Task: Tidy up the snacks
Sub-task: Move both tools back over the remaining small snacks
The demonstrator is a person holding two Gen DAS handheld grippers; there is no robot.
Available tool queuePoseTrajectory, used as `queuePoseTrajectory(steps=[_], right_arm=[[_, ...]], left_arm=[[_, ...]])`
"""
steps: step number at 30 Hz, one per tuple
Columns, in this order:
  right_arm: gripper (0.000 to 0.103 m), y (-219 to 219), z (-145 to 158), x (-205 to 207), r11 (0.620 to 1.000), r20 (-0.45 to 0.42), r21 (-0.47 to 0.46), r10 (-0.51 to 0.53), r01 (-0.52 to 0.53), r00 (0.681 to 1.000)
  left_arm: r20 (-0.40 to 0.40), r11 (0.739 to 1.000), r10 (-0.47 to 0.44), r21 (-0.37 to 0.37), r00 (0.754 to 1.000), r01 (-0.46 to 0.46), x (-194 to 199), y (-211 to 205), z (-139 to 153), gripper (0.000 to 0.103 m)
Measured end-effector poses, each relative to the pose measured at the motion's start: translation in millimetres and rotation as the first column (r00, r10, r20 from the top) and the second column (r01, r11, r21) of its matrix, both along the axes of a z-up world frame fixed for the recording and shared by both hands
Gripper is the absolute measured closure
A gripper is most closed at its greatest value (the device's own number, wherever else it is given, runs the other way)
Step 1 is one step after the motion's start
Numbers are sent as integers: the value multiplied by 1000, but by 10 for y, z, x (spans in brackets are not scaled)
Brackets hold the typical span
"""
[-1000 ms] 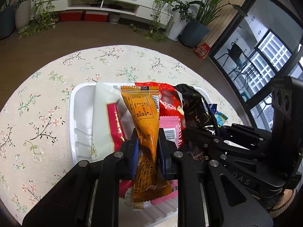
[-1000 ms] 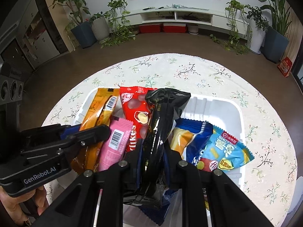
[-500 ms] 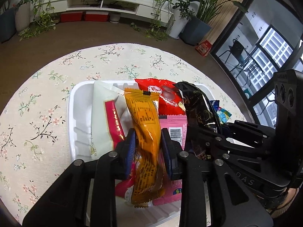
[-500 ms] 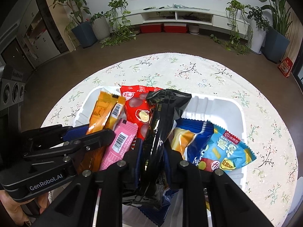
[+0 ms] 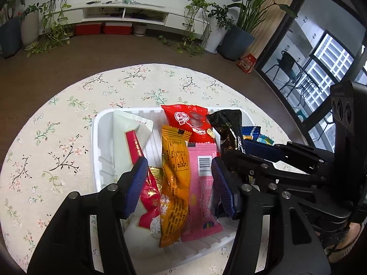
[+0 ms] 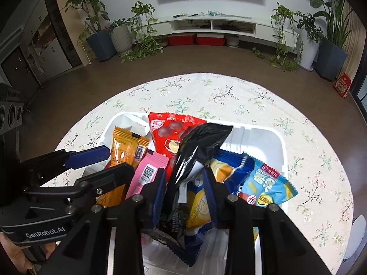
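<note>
Jaws of left gripper just opening, orange pack loose between; right gripper likewise around black pack. I expect snagged wrappers dragging packs from tray.

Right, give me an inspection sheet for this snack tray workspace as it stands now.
Surface: round table with floral cloth.
Job's things: white tray holds orange packet, pink packet, red bag, black packet, blue chip bags, white-and-red packet.
Clutter: nothing seen.
Grippers: left gripper has just been opening, fingers clear of the orange packet between them; right gripper has just been opening, black packet between its fingers.
Cables: nothing seen.
Surroundings: potted plants, TV shelf, brown floor.
</note>
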State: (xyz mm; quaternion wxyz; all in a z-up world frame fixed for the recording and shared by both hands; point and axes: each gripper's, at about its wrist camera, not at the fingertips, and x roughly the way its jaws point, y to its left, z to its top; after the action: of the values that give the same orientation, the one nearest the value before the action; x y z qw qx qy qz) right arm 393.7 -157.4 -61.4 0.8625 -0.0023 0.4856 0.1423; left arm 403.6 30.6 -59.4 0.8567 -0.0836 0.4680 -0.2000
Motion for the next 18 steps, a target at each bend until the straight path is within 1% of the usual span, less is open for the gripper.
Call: queuePoseTrajectory(steps=[1, 3, 5, 7, 8, 9, 10, 12, 14, 16, 18], right_arm=[[65, -7, 16, -9, 1000, 6, -3, -2, 2, 1000], [58, -28, 38, -33, 1000, 13, -2, -9, 9, 1000], [55, -56, 68, -56, 1000, 20, 3, -17, 17, 1000], [49, -110, 120, -89, 999, 28, 21, -30, 30, 999], [44, -142, 155, -111, 999, 35, 35, -34, 33, 999], [39, -162, 188, -142, 998, 44, 44, -36, 34, 998], [38, -202, 239, -173, 998, 56, 57, -41, 38, 998], [32, -313, 355, -275, 995, 87, 89, -52, 44, 995], [29, -425, 445, -399, 992, 109, 113, -63, 51, 992], [27, -537, 511, -530, 988, 121, 143, -67, 49, 990], [27, -656, 562, -690, 985, 130, 163, -70, 48, 989]], left_arm=[[5, 1000, 1, -1, 1000, -1, -16, 6, 5, 42], [11, 1000, 5, -4, 1000, -5, -47, 29, 32, 37], [17, 1000, 9, -1, 1000, -9, -80, 45, 46, 33], [28, 1000, 14, -7, 1000, -14, -126, 90, 85, 26], [34, 1000, 16, -9, 999, -16, -167, 114, 109, 24], [46, 1000, 20, -6, 999, -20, -225, 124, 149, 18], [58, 1000, 23, -2, 998, -23, -269, 119, 176, 12], [90, 1000, 30, 0, 995, -30, -382, 184, 265, 10], [109, 1000, 28, -2, 994, -28, -485, 231, 333, 8], [142, 1000, 25, 5, 990, -26, -659, 295, 400, 2], [169, 1000, 14, 14, 986, -17, -829, 358, 440, 2]])
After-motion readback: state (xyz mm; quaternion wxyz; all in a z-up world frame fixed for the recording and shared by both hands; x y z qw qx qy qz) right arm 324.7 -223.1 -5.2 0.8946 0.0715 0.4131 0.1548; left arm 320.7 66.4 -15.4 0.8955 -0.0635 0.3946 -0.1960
